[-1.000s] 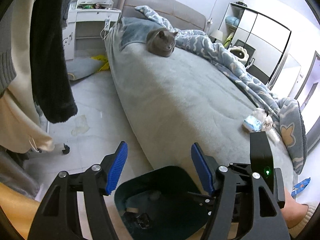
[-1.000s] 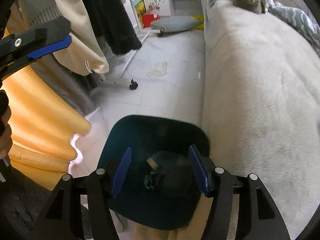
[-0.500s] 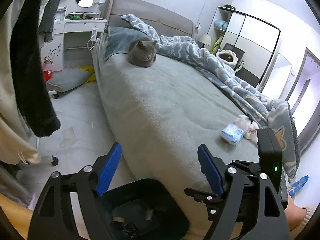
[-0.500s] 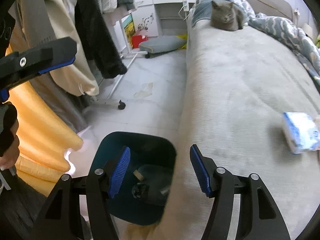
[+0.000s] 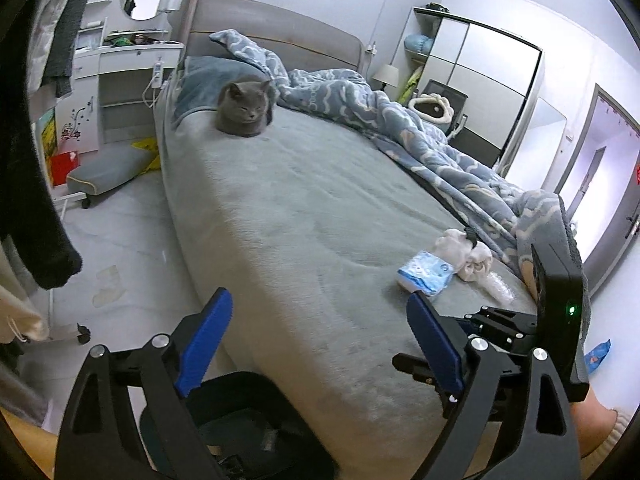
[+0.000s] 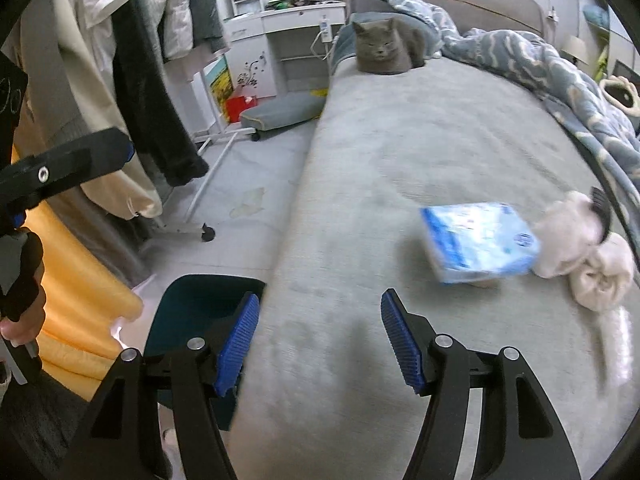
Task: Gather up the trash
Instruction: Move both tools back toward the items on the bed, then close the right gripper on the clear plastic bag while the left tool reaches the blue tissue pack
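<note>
Bed [image 6: 400, 152]: we see a wide grey bed that fills most of both views; a grey cat [image 5: 245, 109] sits at its far end, well apart from our work.
Blanket [image 5: 420, 136]: a blue patterned blanket lies bunched along the far side of the bed.
Bin [image 6: 188, 308]: a dark teal bin stands on the floor, just beside the near edge of the bed and below our tongs.
Right tongs [image 6: 318, 340]: they are wide open and hold nothing; they hover over the near part of the bed and point toward the trash.
Left tongs [image 5: 320, 342]: they are also wide open and empty, above the bed edge and the bin.
Trash: a blue and white packet [image 6: 478, 240] lies flat on the bed, touching a cream cloth bundle [image 6: 580, 252]; a clear plastic wrapper [image 5: 496, 288] lies near them.
Step in hand: we judge that we are reaching for the next piece, with nothing gripped yet.
Next move: the right tongs should go forward and to the right, come down around the packet edge and close, without catching the cloth.
</note>
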The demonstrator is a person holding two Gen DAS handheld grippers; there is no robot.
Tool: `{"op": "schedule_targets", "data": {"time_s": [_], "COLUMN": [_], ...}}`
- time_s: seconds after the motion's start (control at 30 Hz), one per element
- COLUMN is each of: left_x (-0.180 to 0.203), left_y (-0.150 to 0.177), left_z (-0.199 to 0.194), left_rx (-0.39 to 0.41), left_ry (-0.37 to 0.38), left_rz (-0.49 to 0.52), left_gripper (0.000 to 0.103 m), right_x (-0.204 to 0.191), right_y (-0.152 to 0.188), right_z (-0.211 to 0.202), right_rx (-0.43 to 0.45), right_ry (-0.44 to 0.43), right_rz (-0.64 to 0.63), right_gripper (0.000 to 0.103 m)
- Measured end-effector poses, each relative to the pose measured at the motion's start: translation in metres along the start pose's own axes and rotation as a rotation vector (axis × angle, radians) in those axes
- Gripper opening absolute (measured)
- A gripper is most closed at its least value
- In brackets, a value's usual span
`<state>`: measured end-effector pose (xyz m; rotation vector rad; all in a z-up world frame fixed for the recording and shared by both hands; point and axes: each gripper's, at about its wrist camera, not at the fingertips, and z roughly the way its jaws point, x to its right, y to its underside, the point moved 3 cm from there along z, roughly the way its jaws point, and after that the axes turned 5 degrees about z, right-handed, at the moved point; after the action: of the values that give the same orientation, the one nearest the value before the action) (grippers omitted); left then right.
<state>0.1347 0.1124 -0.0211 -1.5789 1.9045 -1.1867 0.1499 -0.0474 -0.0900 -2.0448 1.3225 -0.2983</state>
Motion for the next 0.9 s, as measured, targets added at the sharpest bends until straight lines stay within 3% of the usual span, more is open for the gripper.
{"op": "schedule_targets", "data": {"time_s": [0.9], "left_x": [0.085], "left_y": [-0.017], "left_z": [0.089], "left_rx": [-0.07], "left_ry": [0.107], "left_rz": [0.13], "left_gripper": [0.093], "right_x": [0.122], "right_y": [0.006], "right_z": [-0.053], "right_rx": [0.069], "right_ry": [0.094], "right_rz": [0.057], "right_gripper": [0.065]}}
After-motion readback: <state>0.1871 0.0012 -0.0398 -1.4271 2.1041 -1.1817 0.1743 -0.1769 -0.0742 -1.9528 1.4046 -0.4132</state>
